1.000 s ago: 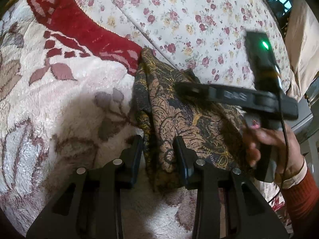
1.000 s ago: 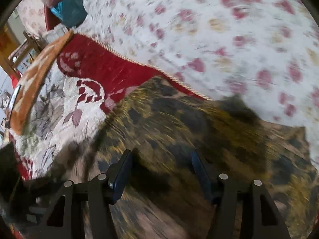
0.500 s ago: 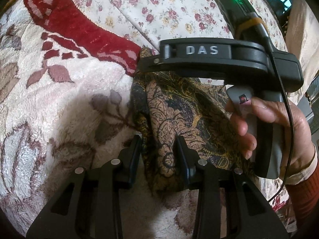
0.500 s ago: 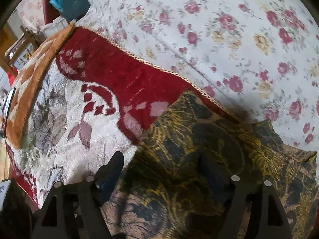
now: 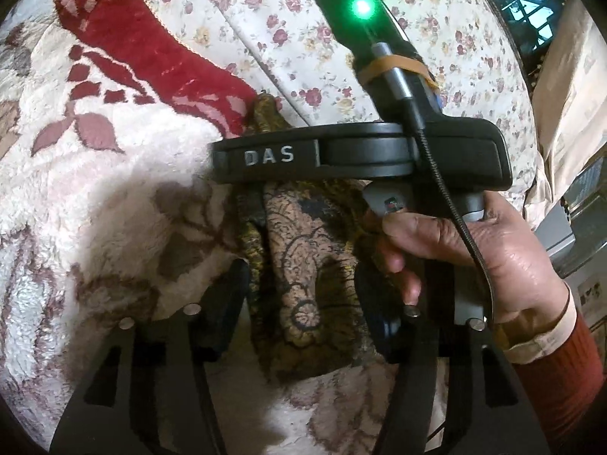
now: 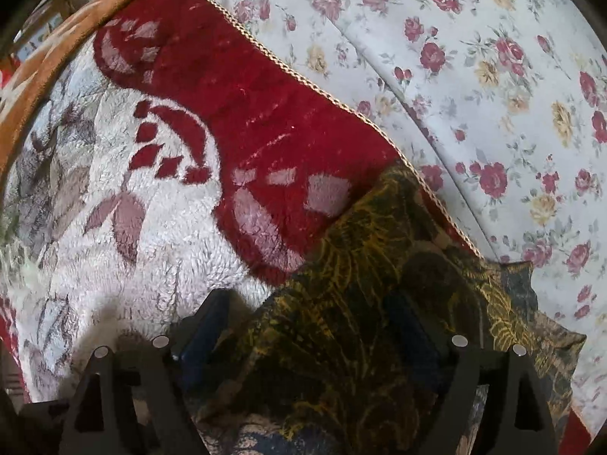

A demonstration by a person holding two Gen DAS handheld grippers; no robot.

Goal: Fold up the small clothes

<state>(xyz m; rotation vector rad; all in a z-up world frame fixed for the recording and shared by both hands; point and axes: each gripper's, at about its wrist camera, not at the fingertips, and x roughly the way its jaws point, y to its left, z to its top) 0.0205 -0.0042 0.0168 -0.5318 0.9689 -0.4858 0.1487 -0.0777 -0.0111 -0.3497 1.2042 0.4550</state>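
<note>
A small dark garment with a gold and brown print point(image 5: 303, 250) lies bunched on a fluffy white and red blanket point(image 5: 95, 174). My left gripper point(image 5: 299, 303) is open, its fingers standing on either side of the garment's near end. The right gripper's black body marked DAS point(image 5: 360, 155) crosses above the garment, held by a hand point(image 5: 474, 242). In the right wrist view the garment point(image 6: 360, 303) lies under and between the fingers of my right gripper point(image 6: 311, 330), which is open and wide apart.
A white sheet with small roses point(image 6: 493, 94) covers the far side, and shows in the left wrist view point(image 5: 303, 38). The blanket has an orange border point(image 6: 45, 76) at the far left. Furniture and a window point(image 5: 531, 11) stand at the right.
My left gripper has opened wider around the garment's near end. The right gripper has swung over the garment toward the blanket, and its fingers have spread.
</note>
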